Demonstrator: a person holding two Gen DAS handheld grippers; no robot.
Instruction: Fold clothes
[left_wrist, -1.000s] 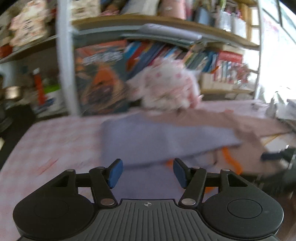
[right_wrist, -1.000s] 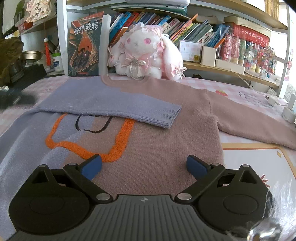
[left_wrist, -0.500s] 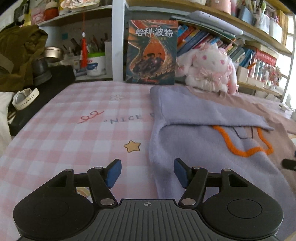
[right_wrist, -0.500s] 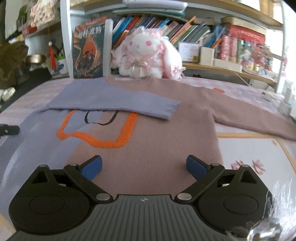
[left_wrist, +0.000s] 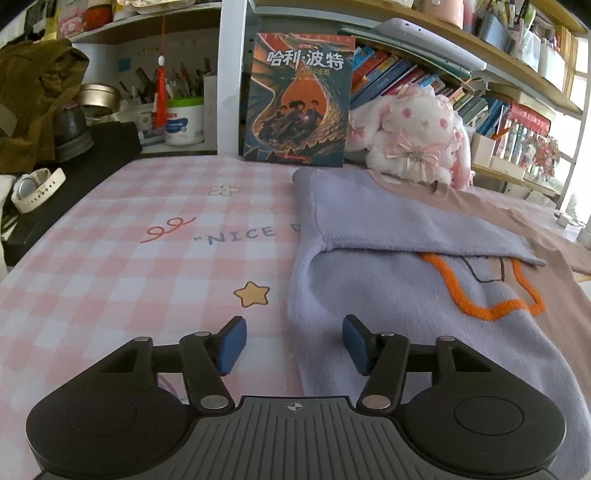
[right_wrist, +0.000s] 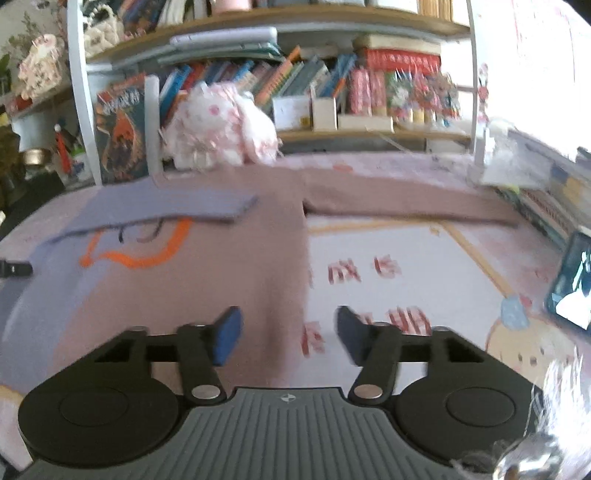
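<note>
lilac-and-pink knit, my sweater (left_wrist: 424, 295) lies flat on the worktop (left_wrist: 110, 258) before the plush rabbit (left_wrist: 413, 144), lilac sleeve (left_wrist: 406, 229) folded across. both claws swung out to its side edges since a second ago. left claw (left_wrist: 293, 343) and right claw (right_wrist: 284, 332) are closing, each straddling an edge, gripping nothing yet.

Likely home bedroom: crowded bookshelves (left_wrist: 424, 74), plush rabbit (left_wrist: 413, 136), pink checked cloth (left_wrist: 110, 258).

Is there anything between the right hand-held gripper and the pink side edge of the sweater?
Nothing visible. The right hand-held gripper is right over the side edge of the lilac-and-pink knitted sweater, its jaws closing with that edge between them. The pink sleeve lies farther back, still spread out.
</note>
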